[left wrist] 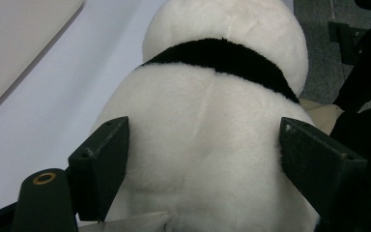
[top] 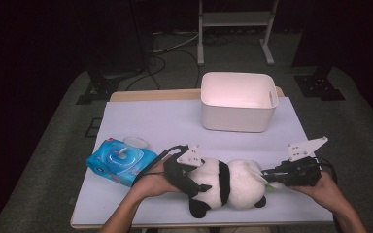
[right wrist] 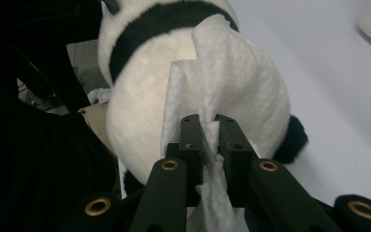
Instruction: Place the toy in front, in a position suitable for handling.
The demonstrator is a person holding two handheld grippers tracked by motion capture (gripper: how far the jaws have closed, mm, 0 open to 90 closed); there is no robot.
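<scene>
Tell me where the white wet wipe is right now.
The white wet wipe is pinched in the right tongs, draped against the black-and-white plush panda near the table's front edge in the high view.

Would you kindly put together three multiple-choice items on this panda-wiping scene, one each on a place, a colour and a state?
1. Where does the wipes pack lie relative to the plush panda in the high view?
A. left of it
B. right of it
C. inside the bin

2. What colour is the storage bin?
A. blue
B. white
C. black

3. What is the right gripper doing?
A. standing open and empty
B. gripping the panda's ear
C. pinching a white wipe

Answers: 1 A, the blue pack sits by the left forearm. 2 B, its walls and rim are white. 3 C, the wipe is clamped between the closed jaws against the panda.
</scene>
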